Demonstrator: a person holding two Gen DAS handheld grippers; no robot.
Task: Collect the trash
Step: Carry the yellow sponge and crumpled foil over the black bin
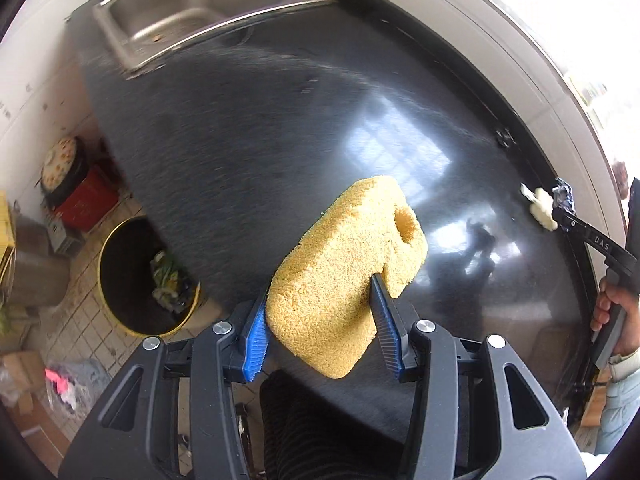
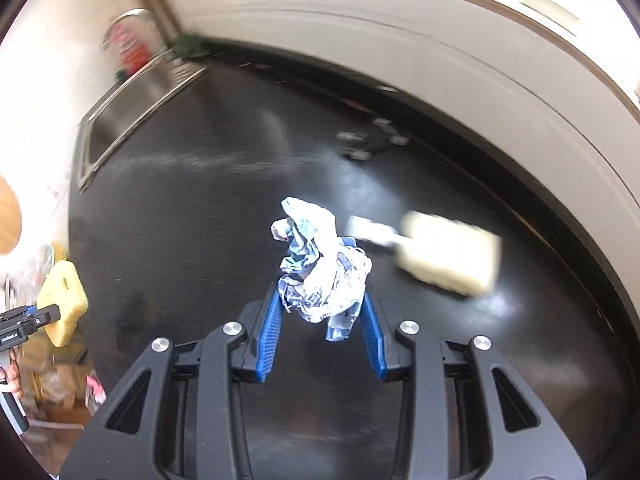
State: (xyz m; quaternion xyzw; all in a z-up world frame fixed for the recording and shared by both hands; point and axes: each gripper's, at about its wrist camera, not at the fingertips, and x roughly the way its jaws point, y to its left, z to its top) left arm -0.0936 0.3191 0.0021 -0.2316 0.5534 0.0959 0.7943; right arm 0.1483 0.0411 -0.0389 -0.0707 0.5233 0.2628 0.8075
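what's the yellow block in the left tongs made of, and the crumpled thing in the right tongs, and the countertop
Yellow block: looks like porous sponge or foam, with a grainy matte surface dented where the left tongs pinch it.
Crumpled wad in the right tongs: thin printed wrapper, foil or plastic film; sharp creases, slight sheen.
Countertop: dark polished stone or similar; it mirrors the window.

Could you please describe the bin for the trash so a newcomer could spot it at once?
Find the dark counter with the steel sink. On the tiled floor beside its near end stands the bin: round, black inside with a yellow rim, already holding scraps, unlike the red box behind it.
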